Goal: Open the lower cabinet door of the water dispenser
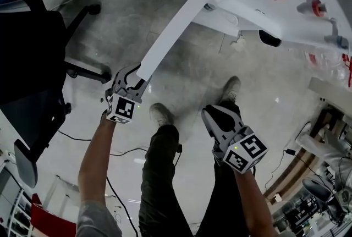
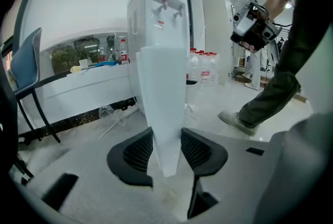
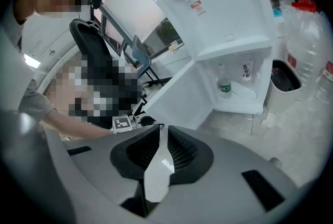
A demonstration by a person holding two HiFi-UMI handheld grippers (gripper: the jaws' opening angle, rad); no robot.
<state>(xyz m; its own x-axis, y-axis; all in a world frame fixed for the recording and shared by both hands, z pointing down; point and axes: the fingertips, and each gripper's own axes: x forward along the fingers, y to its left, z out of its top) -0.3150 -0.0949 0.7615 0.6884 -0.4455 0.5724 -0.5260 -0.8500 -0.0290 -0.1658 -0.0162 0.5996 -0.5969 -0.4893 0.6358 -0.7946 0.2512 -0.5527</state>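
While the person stood over the grey floor, the lower cabinet door (image 1: 170,32) of the water dispenser (image 1: 264,5) was already swung wide open. It ran as a long white strip from the upper middle of the head view down toward centre left. The left gripper (image 1: 132,77) had the door's free edge right between its jaws. In the left gripper view both ribbed pads (image 2: 138,153) pressed on either face of the panel, so yeah, it was clamped on the door. The dispenser body stood upright behind the door in that view, upper centre, with two taps near its top.

The right gripper (image 1: 212,116) sat lower right of centre in the head view, well apart from the door and over the person's leg. Its jaws were nearly together with just a thin gap, and nothing was between them.

From the right gripper view you could see into the opened compartment (image 3: 239,88) at centre right, where a small bottle with a green label (image 3: 224,86) stood inside. A big clear jug with a red cap (image 3: 307,36) and a black bin (image 3: 283,78) were near the dispenser at the right edge. A black office chair (image 1: 33,54) took up the left side of the head view. The person's shoes (image 1: 160,115) showed near the middle of that frame.
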